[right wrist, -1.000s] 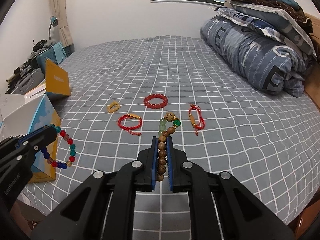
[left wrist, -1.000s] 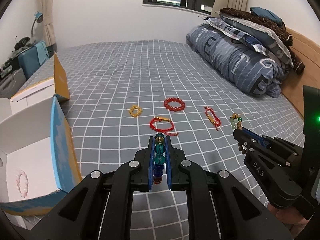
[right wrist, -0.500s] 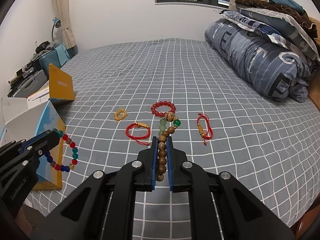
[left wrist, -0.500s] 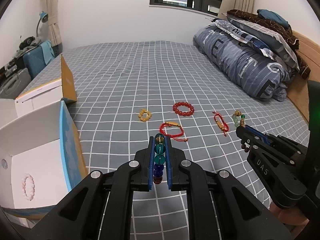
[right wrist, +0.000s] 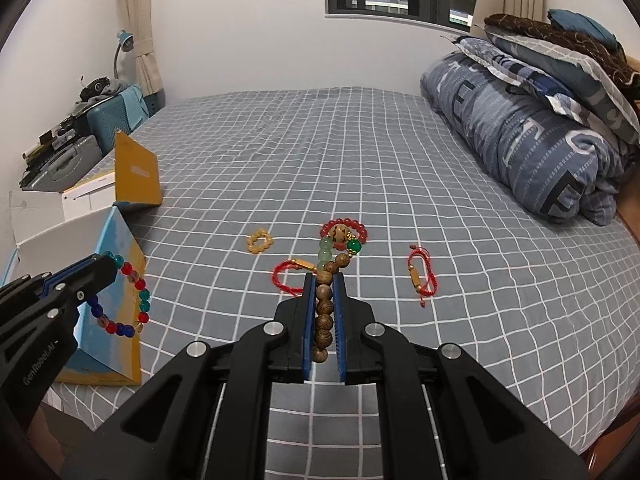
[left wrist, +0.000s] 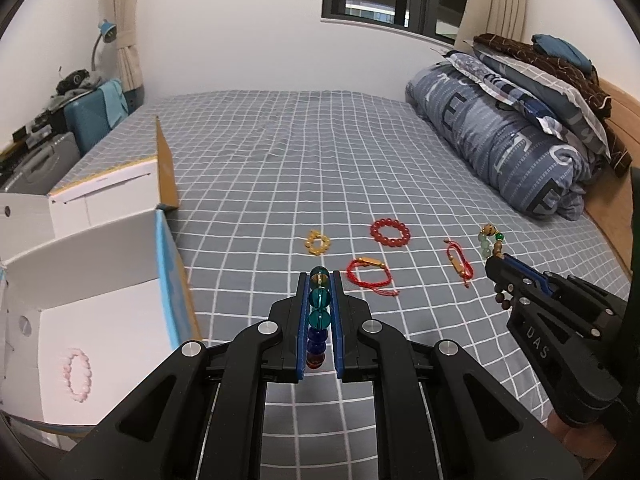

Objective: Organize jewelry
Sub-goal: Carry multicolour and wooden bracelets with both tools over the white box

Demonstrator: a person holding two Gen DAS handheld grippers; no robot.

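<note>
Much of the left gripper (left wrist: 319, 280) hides its own load: only a single file of teal, blue and red beads of the multicoloured glass bracelet (left wrist: 319, 320) shows between its blue-lined fingers, which are clamped on it. From the right wrist view the same bracelet (right wrist: 122, 294) hangs as a full loop below that gripper (right wrist: 96, 266), in front of the box's blue and yellow wall.

The right gripper (right wrist: 324, 280) has its fingers pinched shut on the wooden bead bracelet (right wrist: 323, 312); its green and carved end beads stick out past the fingertips and cover part of the red bead bracelet (right wrist: 344, 230) lying on the bed (right wrist: 400, 168) behind. In the left wrist view the right gripper (left wrist: 500, 264) is cut off at the frame's right edge.

Loose on the grey checked bed lie a small amber bracelet (left wrist: 317, 243), the red bead bracelet (left wrist: 390, 233), a red cord bracelet with a gold bar (left wrist: 369, 276) and a second red cord bracelet (left wrist: 459, 263), all apart from one another.

The open white box (left wrist: 100, 272) sits at the left, its near side cut off; a pink bead bracelet (left wrist: 78, 374) rests on its floor. Beyond it stands an orange cardboard flap (left wrist: 166, 168). A folded blue duvet (left wrist: 504, 148) and pillows are heaped on the far right, and cluttered cases with a blue lamp (left wrist: 106, 32) are blurred at the left wall.
</note>
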